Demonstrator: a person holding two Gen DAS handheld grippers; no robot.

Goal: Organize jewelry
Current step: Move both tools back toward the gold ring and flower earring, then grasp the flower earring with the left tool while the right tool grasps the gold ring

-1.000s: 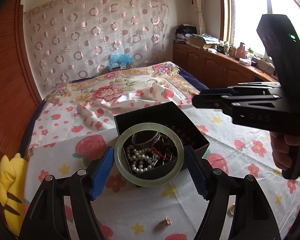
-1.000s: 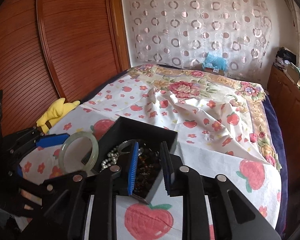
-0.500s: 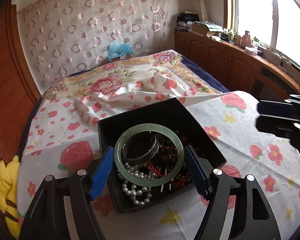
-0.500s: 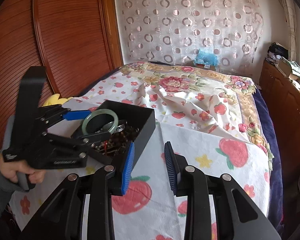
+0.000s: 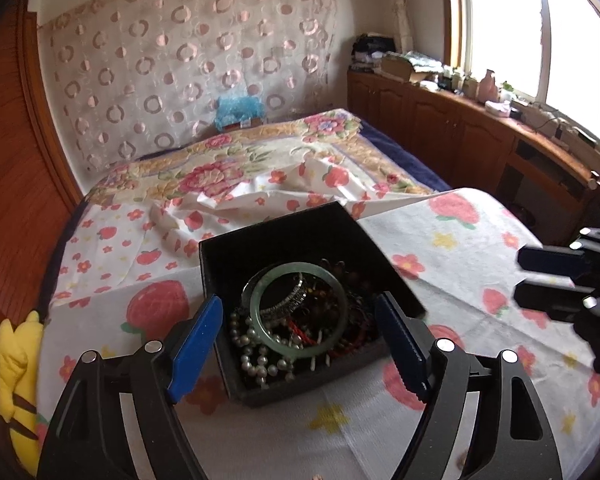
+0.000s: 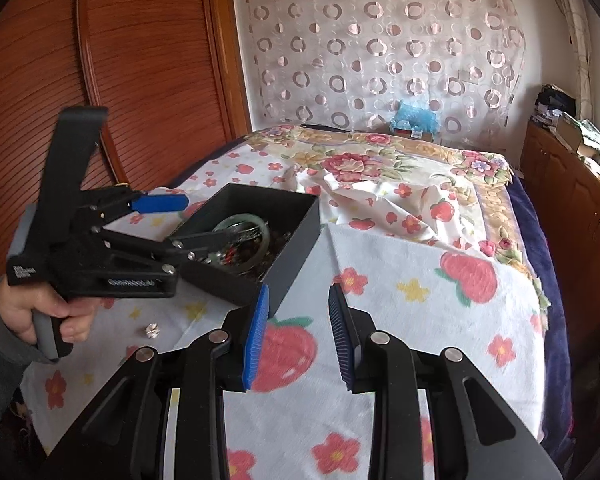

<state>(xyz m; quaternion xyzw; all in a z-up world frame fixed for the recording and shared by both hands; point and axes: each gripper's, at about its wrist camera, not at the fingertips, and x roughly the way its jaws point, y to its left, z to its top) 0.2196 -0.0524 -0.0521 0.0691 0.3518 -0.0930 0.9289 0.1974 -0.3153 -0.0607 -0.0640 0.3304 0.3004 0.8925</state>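
A black open box (image 5: 236,256) sits on the flowered bedsheet, full of jewelry. A pale green jade bangle (image 5: 256,320) lies inside it on top of a pearl string (image 5: 246,354), a silver bracelet (image 5: 292,300) and dark beads. My left gripper (image 5: 298,340) is open and empty, its blue pads on either side of the box's near half. In the right wrist view the box (image 6: 296,240) and bangle (image 6: 260,236) show left of centre, with the left gripper (image 6: 180,220) over them. My right gripper (image 6: 296,336) is open and empty, to the right of the box.
A small metal earring (image 6: 153,330) lies on the sheet near the left hand. A yellow plush toy (image 5: 16,364) sits at the bed's left edge. A wooden wardrobe (image 6: 120,80) stands left, cabinets (image 5: 480,136) under the window right.
My left gripper opened and let the jade bangle drop into the box. My right gripper drew back to the right, away from the box.
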